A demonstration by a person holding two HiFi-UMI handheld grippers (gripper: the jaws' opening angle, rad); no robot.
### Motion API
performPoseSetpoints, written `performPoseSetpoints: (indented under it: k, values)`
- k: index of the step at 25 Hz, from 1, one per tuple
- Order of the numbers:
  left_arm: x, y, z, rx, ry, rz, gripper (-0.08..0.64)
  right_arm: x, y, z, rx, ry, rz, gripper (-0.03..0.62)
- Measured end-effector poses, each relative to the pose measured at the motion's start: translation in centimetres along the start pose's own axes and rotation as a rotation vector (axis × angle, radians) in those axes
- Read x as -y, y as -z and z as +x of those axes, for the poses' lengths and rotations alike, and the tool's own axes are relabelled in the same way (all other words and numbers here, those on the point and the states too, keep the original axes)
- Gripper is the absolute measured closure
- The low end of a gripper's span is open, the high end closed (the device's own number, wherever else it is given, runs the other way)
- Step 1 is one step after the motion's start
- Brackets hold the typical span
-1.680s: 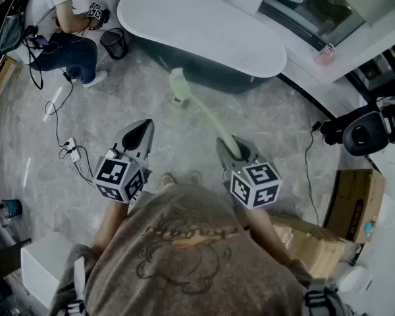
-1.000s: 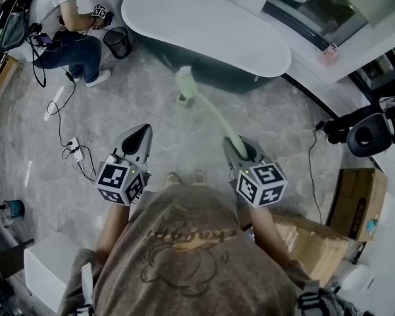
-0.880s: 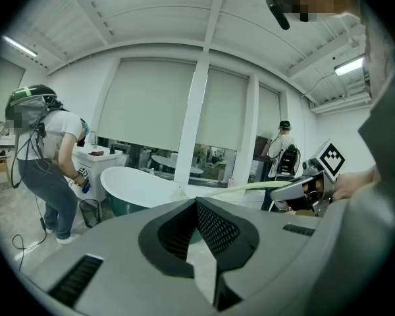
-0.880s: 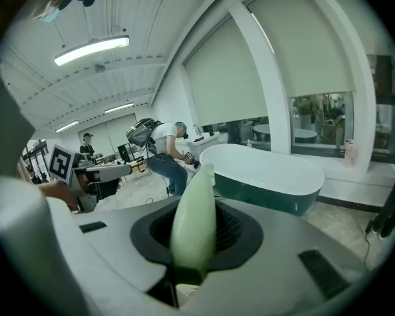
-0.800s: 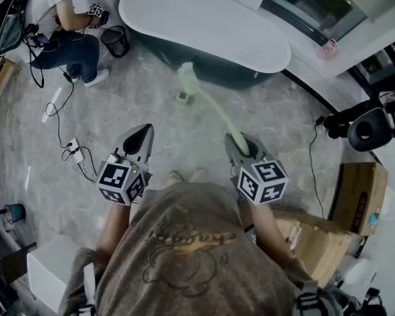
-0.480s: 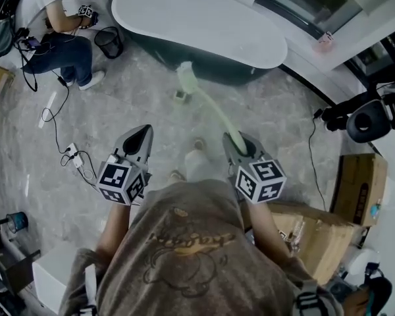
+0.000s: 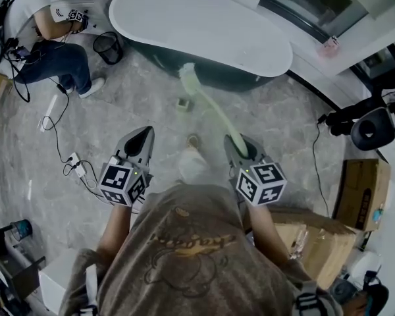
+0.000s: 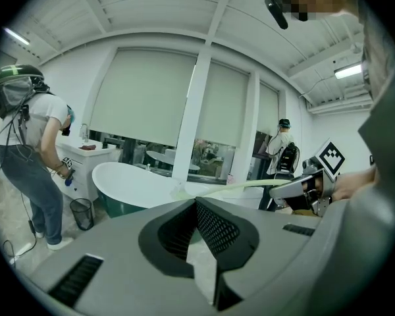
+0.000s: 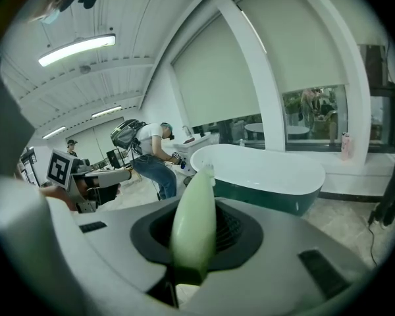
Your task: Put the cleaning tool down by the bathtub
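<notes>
While the cleaning tool [image 7: 209,112] is carried only by the butt end of its long pale-green handle, I judge that grip to be the weak point. The handle slants away from me and its brush head hangs in the air, short of the bathtub [image 7: 204,35] and close to the tub's dark side. It's off the floor and not yet put down.

With so much length beyond the jaws, the head could sag or twist in the pads. A quick swing might knock it against the tub wall. Letting go from this height would probably make it clatter and roll, and a small object [image 7: 182,103] on the floor, seen just beside the head, could be struck on the way down. My operator's foot [image 7: 193,158] is forward, under the handle's line, so a drop could land there too.

The right gripper [image 7: 237,145] is clamped on the handle, jaws partly closed around it. It points ahead and slightly down towards the tub. The left gripper [image 7: 146,133] is alongside but well apart, aimed much the same way, tips drawn together with nothing between them.
</notes>
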State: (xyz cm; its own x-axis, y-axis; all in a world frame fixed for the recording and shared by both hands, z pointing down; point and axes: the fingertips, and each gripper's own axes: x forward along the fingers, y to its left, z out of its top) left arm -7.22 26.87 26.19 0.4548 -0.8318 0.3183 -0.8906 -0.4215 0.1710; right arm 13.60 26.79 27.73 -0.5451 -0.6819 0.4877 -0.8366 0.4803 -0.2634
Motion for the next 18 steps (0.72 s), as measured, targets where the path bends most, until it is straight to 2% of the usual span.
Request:
performPoseSetpoints:
  k: [7, 18]
  values:
    - [-3.4, -2.2, 5.5, -0.017, 0.014, -0.013, 0.558, 2.2, -3.5, 4.6, -0.013, -0.013, 0.002, 0.52]
    - [-7.2, -6.1, 15.1, -0.029, 0.003, -0.006, 0.559, 8.7, -8.0, 11.0, -0.062, -0.022, -0.003, 0.52]
